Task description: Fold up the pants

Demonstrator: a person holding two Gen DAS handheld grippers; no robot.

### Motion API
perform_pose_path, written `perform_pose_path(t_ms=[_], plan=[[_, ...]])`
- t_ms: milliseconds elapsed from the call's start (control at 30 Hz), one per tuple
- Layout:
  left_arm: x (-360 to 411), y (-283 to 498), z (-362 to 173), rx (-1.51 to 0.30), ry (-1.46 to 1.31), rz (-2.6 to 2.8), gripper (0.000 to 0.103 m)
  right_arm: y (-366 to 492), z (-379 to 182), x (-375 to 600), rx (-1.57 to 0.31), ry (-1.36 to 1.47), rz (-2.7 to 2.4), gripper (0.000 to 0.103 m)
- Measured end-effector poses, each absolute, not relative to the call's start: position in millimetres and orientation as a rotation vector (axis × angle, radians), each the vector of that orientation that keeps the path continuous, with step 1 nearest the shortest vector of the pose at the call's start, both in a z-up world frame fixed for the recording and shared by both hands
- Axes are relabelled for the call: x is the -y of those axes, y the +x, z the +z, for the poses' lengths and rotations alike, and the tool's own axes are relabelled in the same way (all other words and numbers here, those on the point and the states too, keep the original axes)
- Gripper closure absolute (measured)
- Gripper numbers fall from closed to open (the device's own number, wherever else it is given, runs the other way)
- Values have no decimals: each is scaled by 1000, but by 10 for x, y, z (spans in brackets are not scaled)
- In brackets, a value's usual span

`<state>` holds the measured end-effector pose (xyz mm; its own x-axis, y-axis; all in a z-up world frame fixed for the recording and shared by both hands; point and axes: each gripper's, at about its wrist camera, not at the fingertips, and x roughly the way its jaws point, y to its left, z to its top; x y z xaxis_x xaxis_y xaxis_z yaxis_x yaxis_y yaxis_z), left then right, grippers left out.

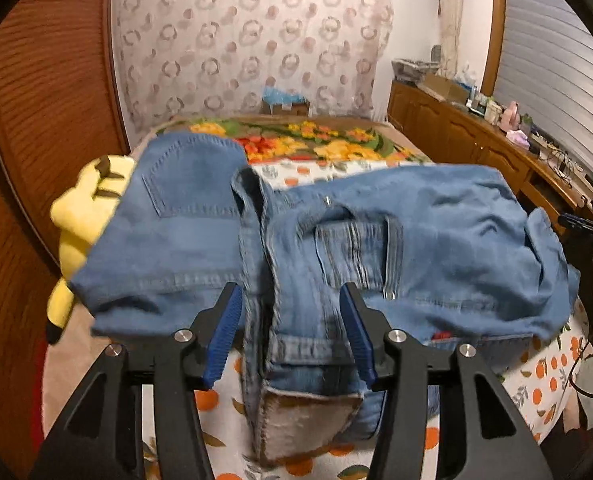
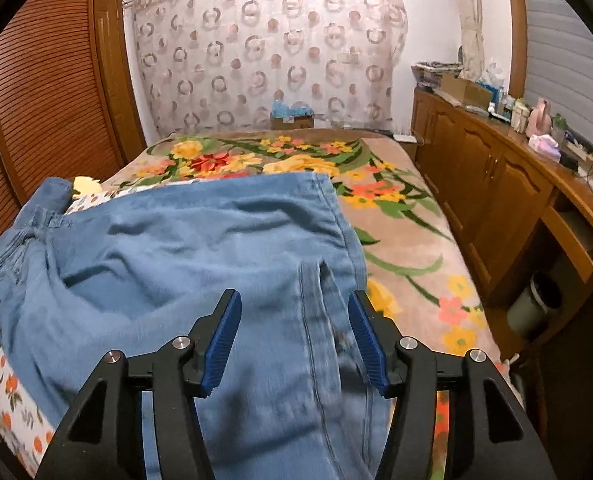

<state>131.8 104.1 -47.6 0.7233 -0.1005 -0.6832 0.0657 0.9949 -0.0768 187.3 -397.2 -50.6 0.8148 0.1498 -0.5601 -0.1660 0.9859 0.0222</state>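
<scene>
A: Blue pants [image 1: 200, 240] on the bed [image 2: 400, 240], lying on a white cloth [image 1: 544, 376] with oranges on it. Bunched up, not flat.

B: Folded yet?

A: Partly, maybe. Waist end near the left gripper [image 1: 290, 334], with a back pocket [image 1: 184, 184] facing up and the band flopped over the edge. Legs heaped on the right. Lots of bumps and wrinkles.

B: And the left gripper? Holding on?

A: No. Spread apart, blue pads [image 1: 224, 340] on each side of the waist band, with gaps showing. Not pinching.

B: Same for the right gripper [image 2: 298, 338]?

A: Yes. Spread too. A seam of the pants [image 2: 316, 320] runs between its pads [image 2: 222, 344], but no squeeze on it.

B: So, how much left?

A: Most of it, by the look. Still to do: lay the pants flat, line up the legs, fold over, smooth out. No neat stack yet.

B: Anything close by?

A: A yellow plush toy [image 1: 84, 204] just beside the pants, on the left. Flower blanket [image 2: 280, 160] farther back.
</scene>
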Motion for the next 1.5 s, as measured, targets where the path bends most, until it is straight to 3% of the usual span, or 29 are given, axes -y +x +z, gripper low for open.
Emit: perform_pose_path(t_ms=[300, 433, 600, 933, 1133, 1200, 1400, 1500], plan=[[-981, 1344, -645, -796, -98, -127, 52, 1608, -535, 4192, -615, -5, 186, 45], [-902, 1329, -643, -798, -66, -132, 70, 1580, -558, 4265, -630, -2, 181, 45], [-870, 1280, -597, -783, -47, -134, 85, 1626, -587, 4270, -653, 8, 198, 45], [-907, 1208, -583, -774, -51, -133, 88, 1886, -679, 4307, -714, 29, 240, 46], [-920, 1190, -594, -765, -75, -140, 88, 1883, -687, 4315, -733, 49, 286, 68], [-924, 1213, -609, -771, -80, -144, 85, 1859, -670, 4283, -734, 42, 309, 84], [-870, 1247, -613, -781, -58, -155, 85, 1642, -528, 4290, -648, 41, 320, 89], [-846, 1220, -564, -776, -59, -175, 91, 1488, -372, 4369, -573, 59, 306, 89]])
